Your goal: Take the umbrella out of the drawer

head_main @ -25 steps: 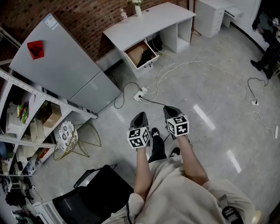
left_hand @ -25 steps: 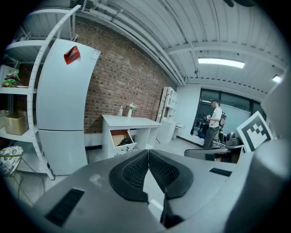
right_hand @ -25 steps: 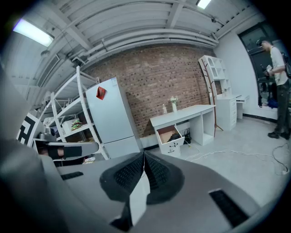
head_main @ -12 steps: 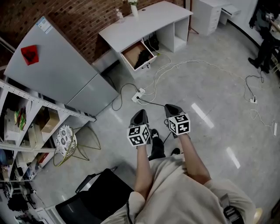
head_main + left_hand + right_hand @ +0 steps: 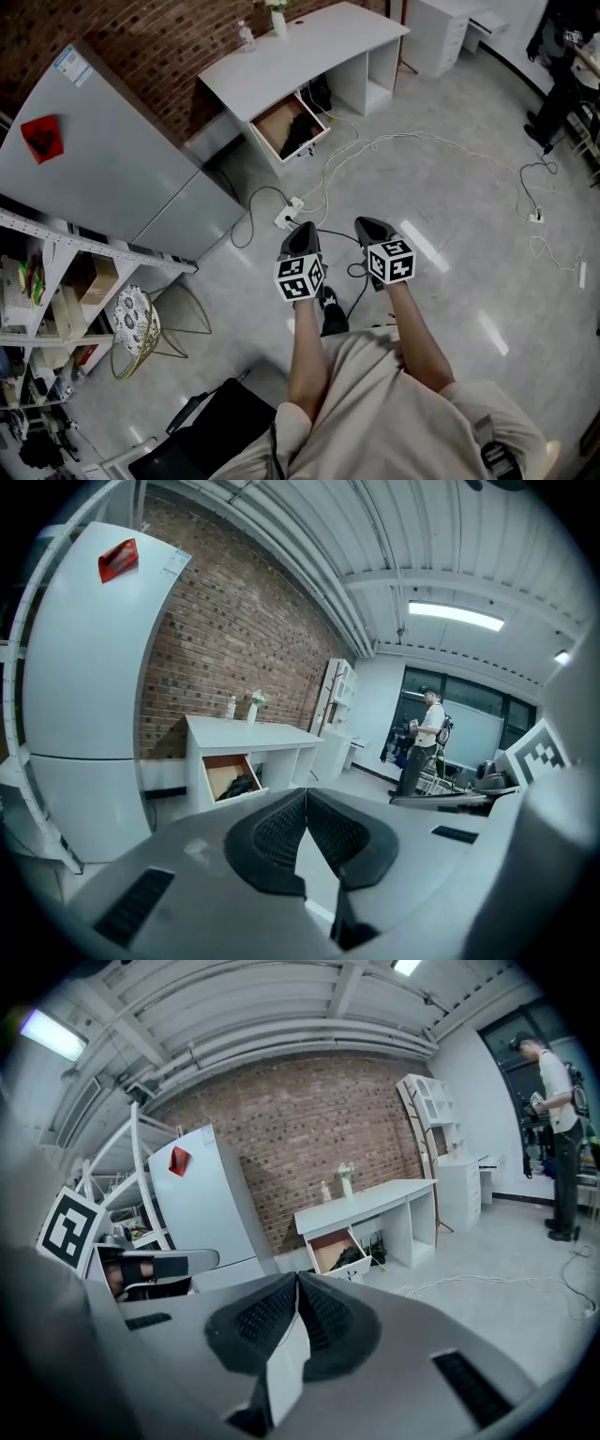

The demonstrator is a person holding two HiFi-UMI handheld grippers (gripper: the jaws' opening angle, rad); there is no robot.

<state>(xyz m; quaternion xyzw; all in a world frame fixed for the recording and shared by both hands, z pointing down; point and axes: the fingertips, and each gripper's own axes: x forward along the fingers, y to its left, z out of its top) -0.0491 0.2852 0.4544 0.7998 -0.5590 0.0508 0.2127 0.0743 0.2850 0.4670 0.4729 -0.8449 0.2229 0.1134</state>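
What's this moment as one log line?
left gripper: shut, empty | right gripper: shut, empty | drawer: open, dark thing inside | both far from drawer

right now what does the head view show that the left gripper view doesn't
Only the head view: the floor cables, the power strip and the wire chair. Only the left gripper view: the ceiling light, and the left gripper seen along its jaws, shut on nothing. Both: the white desk, its open drawer with a dark item inside, the grey fridge and the brick wall.
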